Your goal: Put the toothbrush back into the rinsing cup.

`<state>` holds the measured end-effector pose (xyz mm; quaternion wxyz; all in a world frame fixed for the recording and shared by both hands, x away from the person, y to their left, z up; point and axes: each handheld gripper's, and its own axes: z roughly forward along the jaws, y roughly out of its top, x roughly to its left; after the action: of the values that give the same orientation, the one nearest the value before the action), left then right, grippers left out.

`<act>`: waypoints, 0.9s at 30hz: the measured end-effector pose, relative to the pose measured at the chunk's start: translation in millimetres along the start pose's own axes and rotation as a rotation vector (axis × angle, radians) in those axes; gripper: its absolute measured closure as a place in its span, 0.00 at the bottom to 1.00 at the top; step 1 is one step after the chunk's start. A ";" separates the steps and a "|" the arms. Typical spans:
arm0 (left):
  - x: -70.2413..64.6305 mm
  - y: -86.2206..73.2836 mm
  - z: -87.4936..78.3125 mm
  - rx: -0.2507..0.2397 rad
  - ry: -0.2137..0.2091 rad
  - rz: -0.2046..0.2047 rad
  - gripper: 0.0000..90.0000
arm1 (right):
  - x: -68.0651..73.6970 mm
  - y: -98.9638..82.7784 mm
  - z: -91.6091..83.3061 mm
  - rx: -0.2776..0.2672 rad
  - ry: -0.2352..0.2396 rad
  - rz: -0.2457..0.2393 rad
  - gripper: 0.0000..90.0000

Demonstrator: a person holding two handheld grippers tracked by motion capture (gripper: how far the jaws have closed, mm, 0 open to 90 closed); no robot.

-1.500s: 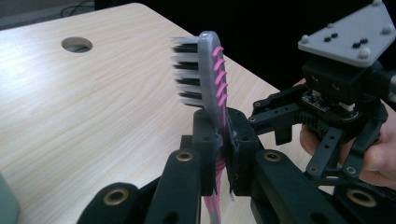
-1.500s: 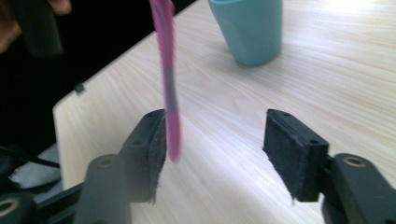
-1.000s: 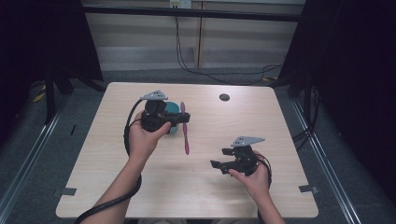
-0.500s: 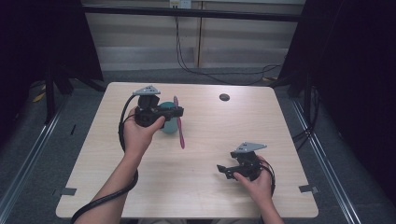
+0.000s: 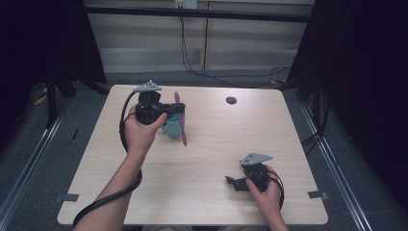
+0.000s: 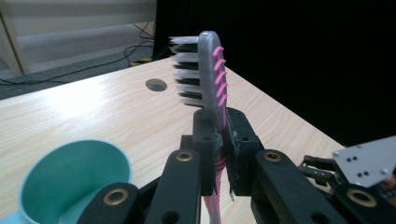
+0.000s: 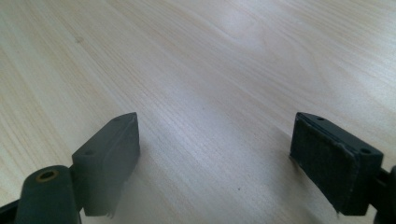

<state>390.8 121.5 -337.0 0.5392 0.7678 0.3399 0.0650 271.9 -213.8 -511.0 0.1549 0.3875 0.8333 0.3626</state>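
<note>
Where dark curtains close off the room: pale wooden table [image 5: 202, 192], round hole [image 5: 231, 100] near far edge. Left gripper [image 5: 175, 111] clamped on pink toothbrush [image 5: 181, 122], just above teal cup [image 5: 172, 129]; long axis running toward and away from the person, bristle head [image 6: 196, 70] at far end. Right gripper [image 5: 232, 182] low over bare wood, jaws just opened, wide apart, nothing between.

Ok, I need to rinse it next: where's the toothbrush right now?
In the high view, the toothbrush is left of centre, clamped in the left gripper just above the teal cup.
</note>
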 end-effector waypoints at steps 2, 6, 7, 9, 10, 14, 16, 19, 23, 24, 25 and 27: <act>2.3 3.1 -0.6 -0.005 0.009 0.001 0.93 | 0.7 0.0 0.1 0.002 -0.005 0.006 0.17; 5.2 8.6 -2.2 -0.016 0.024 0.007 0.93 | 0.9 0.0 0.2 0.004 -0.004 0.011 0.17; 5.7 10.0 -2.6 -0.017 0.030 0.007 0.93 | 0.9 0.0 0.2 0.004 -0.004 0.011 0.17; 6.7 12.4 -3.0 -0.023 0.038 0.004 0.93 | 0.9 -0.1 0.3 0.003 -0.004 0.010 0.17; 6.7 12.4 -3.0 -0.023 0.038 0.004 0.93 | 0.9 -0.1 0.4 0.001 -0.004 0.007 0.17; 10.1 16.6 -3.4 -0.036 0.051 0.005 0.93 | 1.0 -0.1 0.4 0.001 -0.004 0.008 0.17; 11.6 19.1 -3.7 -0.038 0.060 0.008 0.93 | 1.0 -0.1 0.4 0.001 -0.003 0.008 0.17; 13.4 22.9 -3.6 -0.049 0.061 0.006 0.93 | 0.9 -0.2 0.6 0.000 -0.004 0.005 0.17; 16.5 28.3 -2.4 -0.059 0.077 0.005 0.93 | 1.0 -0.2 0.5 0.000 -0.004 0.004 0.17; 17.1 29.3 -2.2 -0.058 0.078 0.005 0.93 | 1.1 -0.2 0.5 0.001 -0.004 0.005 0.17; 18.1 30.4 -1.8 -0.063 0.079 0.009 0.93 | 1.1 -0.2 0.5 0.001 -0.004 0.005 0.17; 19.3 31.9 -1.1 -0.068 0.085 0.009 0.94 | 1.1 -0.2 0.5 0.000 -0.004 0.003 0.17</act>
<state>419.4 127.9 -313.8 0.5495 0.7473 0.3565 0.1116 271.4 -212.8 -511.5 0.1560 0.3897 0.8323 0.3620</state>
